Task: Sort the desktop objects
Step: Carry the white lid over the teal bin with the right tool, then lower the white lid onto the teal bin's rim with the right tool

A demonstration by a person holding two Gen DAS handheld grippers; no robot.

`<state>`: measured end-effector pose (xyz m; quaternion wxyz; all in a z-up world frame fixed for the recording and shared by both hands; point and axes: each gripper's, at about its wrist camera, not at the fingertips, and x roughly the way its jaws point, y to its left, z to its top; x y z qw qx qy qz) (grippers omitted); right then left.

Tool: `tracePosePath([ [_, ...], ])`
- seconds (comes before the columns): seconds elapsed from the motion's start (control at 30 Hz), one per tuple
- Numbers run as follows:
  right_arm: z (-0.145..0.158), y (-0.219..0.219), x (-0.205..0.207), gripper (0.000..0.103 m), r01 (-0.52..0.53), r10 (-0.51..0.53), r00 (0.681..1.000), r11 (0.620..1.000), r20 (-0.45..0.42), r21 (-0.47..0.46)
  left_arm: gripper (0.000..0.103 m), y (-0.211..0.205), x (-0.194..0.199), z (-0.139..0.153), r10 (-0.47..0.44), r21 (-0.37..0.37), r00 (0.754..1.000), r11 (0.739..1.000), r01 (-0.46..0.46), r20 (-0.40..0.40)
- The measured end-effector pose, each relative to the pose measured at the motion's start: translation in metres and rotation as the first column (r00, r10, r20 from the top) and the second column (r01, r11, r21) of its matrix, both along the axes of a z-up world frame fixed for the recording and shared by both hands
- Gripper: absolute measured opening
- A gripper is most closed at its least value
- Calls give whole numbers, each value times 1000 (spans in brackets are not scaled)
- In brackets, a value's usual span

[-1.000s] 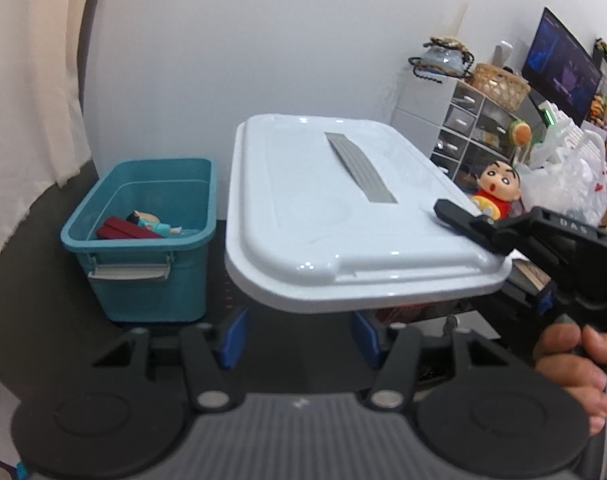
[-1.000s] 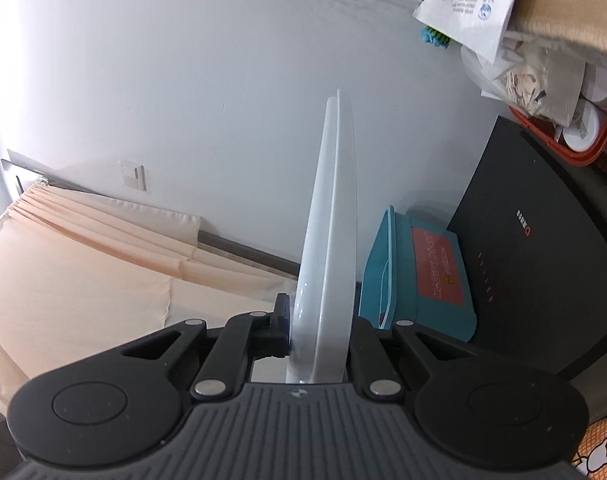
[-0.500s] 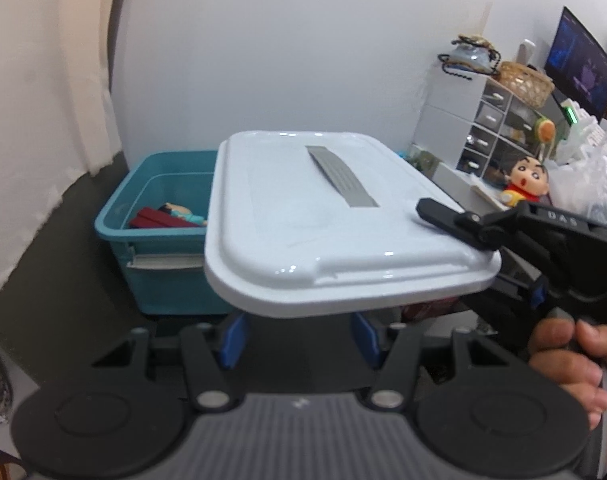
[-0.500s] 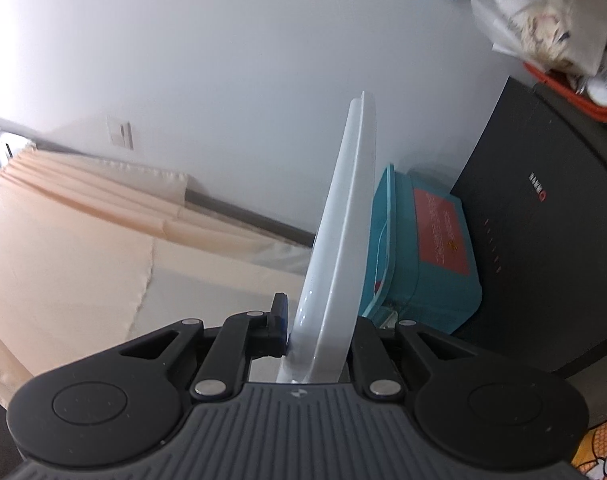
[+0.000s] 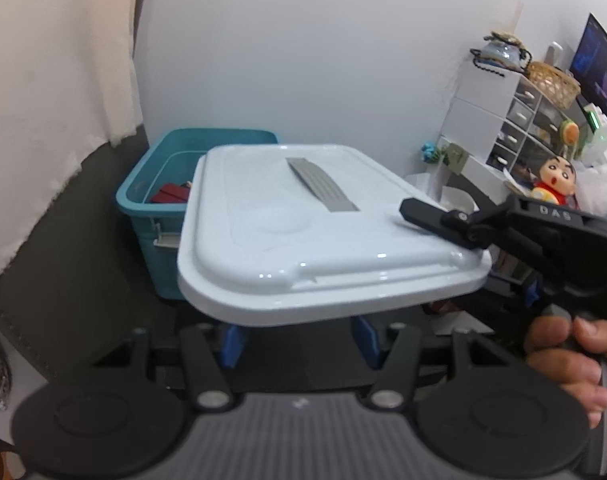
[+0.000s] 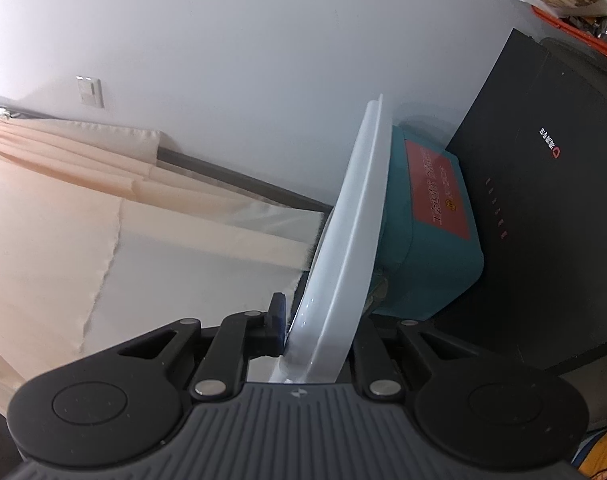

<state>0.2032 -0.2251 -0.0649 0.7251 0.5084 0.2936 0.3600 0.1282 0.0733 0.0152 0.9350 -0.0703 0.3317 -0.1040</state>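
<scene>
Right gripper (image 6: 317, 336) clamps the edge of the white lid (image 5: 303, 232) at the frame's right — the lid hangs level at center, above the table (image 5: 83, 264), partly covering the teal bin (image 5: 159, 196) behind it. Left gripper (image 5: 297, 336) sits open beneath the lid's near edge, holding nothing.

From your left wrist view, the white lid (image 5: 303, 232) fills the centre and blocks the straight path ahead. The teal bin (image 5: 159, 204) behind it shows an open corner at 10 o'clock. At 3 o'clock the right gripper (image 5: 435, 216) and your hand (image 5: 563, 352) crowd that side; drawers (image 5: 499, 128) and a doll (image 5: 555, 180) clutter 2 o'clock.
</scene>
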Motion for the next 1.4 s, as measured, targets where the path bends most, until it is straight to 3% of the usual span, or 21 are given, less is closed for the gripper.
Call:
tracePosePath([
  [0.5,-5,48,33,14,-90,88,995,994,-40,-56,59,25,17,-16,50,-35,998,998,-51,-24],
  [0.93,-25,74,59,13,-146,154,974,987,-164,60,59,32,40,-21,50,-36,999,998,-51,-14],
  [1.0,-26,75,61,19,-151,156,973,988,-172,40,59,32,43,-23,51,-36,999,998,-52,-17],
  [1.07,-27,73,61,52,-149,148,972,989,-180,7,59,32,46,-24,52,-36,998,998,-53,-20],
  [1.13,-27,71,61,65,-139,136,974,990,-184,-3,59,32,48,-25,53,-35,998,998,-54,-21],
  [1.23,-28,69,63,72,-133,130,974,991,-188,-4,59,33,51,-25,58,-36,998,998,-59,-19],
  [1.4,-29,63,64,73,-117,113,973,993,-199,-8,59,34,54,-26,71,-41,997,997,-72,-15],
])
